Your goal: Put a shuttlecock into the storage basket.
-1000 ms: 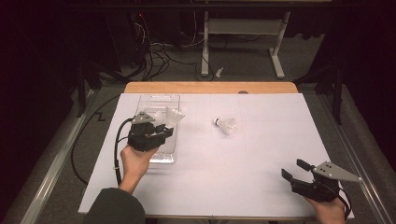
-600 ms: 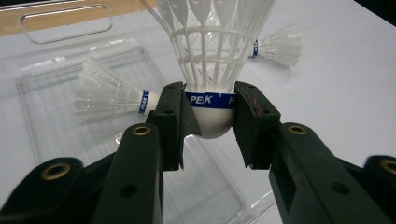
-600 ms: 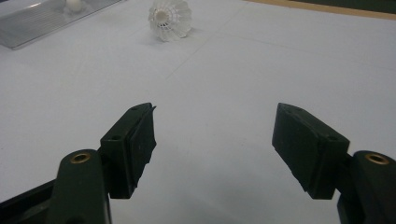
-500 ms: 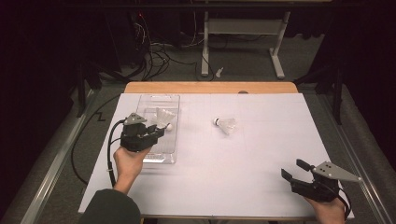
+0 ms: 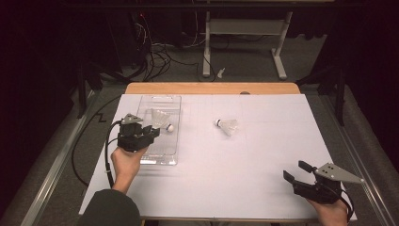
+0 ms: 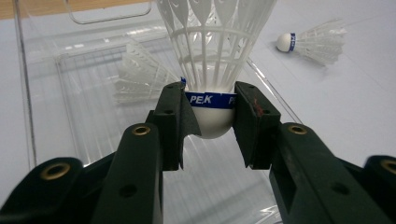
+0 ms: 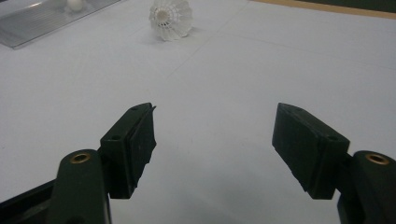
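Observation:
My left gripper (image 5: 162, 129) hovers over the clear plastic tray (image 5: 147, 161) at the table's left. It is shut on the cork of a white shuttlecock (image 5: 159, 117). In the left gripper view the pads (image 6: 173, 122) press both sides of the blue-banded cork, and the shuttlecock's skirt (image 6: 215, 46) rises above them. A fainter shuttlecock shape (image 6: 140, 77) shows in the tray; I cannot tell whether it is a second one or a reflection. Another shuttlecock (image 5: 228, 126) lies loose mid-table. My right gripper (image 5: 296, 172) rests open near the front right corner, nothing between its jaws (image 7: 215, 135).
A white sheet (image 5: 244, 160) covers the table, with a wooden strip (image 5: 211, 88) along the far edge. The loose shuttlecock (image 7: 170, 18) lies well ahead of the right gripper, the tray's corner (image 7: 37, 18) farther left. Cables and a desk frame (image 5: 244, 42) stand beyond.
The left gripper has carried the shuttlecock leftward and slightly lower over the tray. The right gripper and the loose shuttlecock have stayed put.

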Demonstrator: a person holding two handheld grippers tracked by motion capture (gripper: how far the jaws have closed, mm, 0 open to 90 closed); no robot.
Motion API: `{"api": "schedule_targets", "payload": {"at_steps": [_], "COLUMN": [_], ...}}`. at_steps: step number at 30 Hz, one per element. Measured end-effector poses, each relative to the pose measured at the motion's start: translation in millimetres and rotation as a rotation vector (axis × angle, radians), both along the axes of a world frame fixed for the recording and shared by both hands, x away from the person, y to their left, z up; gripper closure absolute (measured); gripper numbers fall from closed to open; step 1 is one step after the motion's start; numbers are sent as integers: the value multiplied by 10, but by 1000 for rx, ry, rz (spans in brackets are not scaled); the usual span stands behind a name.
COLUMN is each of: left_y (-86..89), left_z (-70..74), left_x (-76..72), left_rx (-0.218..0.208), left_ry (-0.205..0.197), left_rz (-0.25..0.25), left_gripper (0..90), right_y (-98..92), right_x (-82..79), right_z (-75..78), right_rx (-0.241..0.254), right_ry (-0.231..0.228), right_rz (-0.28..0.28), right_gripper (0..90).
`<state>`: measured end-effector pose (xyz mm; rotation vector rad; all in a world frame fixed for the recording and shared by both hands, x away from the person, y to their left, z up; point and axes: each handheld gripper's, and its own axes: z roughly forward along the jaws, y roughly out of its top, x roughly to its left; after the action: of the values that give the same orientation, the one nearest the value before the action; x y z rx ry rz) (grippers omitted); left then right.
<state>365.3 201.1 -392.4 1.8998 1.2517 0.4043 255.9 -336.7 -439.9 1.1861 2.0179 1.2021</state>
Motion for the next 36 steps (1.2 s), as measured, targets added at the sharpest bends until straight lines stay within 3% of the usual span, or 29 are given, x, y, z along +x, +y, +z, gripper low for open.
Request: {"api": "schedule_targets", "payload": {"at_steps": [26, 32, 36], "left_y": [22, -22, -54], "left_z": [-84, -97, -92], "left_x": [124, 135, 124], "left_rx": [5, 17, 29], "left_ry": [40, 54, 51], "left_rz": [36, 21, 9], "left_gripper": [638, 467, 408], "right_y": [-3, -8, -4], "right_x": [-1, -6, -4], "right_z": [0, 4, 3], "right_rx": [1, 1, 0], "right_ry": [1, -2, -3], "right_rz": [-3, -7, -5], "right_gripper": [304, 304, 304]}}
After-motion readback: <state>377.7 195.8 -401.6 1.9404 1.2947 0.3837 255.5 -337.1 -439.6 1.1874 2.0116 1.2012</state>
